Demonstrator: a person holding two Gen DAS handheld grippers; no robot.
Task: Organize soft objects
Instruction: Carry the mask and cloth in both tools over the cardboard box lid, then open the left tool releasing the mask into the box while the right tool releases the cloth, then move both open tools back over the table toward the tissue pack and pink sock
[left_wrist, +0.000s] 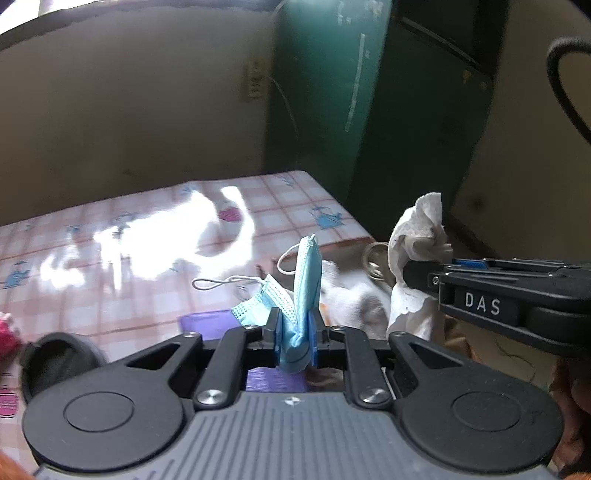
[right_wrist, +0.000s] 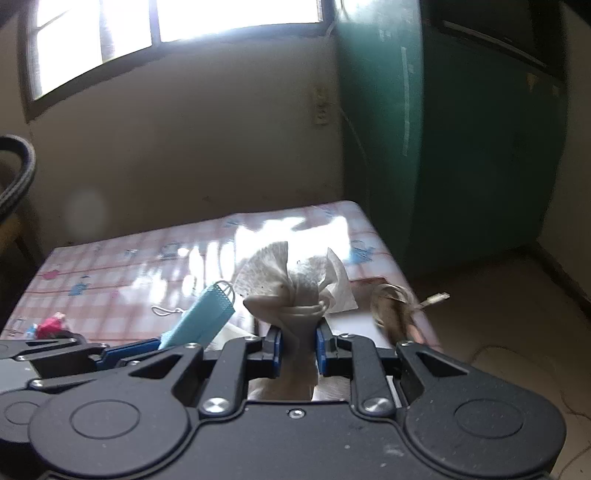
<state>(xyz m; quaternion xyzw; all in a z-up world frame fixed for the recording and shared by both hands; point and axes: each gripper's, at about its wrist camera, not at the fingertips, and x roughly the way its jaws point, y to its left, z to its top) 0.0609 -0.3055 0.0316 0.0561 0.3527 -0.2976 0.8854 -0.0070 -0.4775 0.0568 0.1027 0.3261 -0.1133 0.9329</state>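
Left hand-held gripper (left_wrist: 295, 334) clamps blue mask (left_wrist: 304, 280); right hand-held gripper (right_wrist: 298, 345) clamps tissue (right_wrist: 295, 286), apparently.

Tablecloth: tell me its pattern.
Pink-and-white check with small blue and pink motifs; the tablecloth shows best in the left wrist view.

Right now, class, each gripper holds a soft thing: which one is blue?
The face mask, pinched in the left gripper. It is pleated, with white ear loops; the right gripper holds a crumpled white paper towel.
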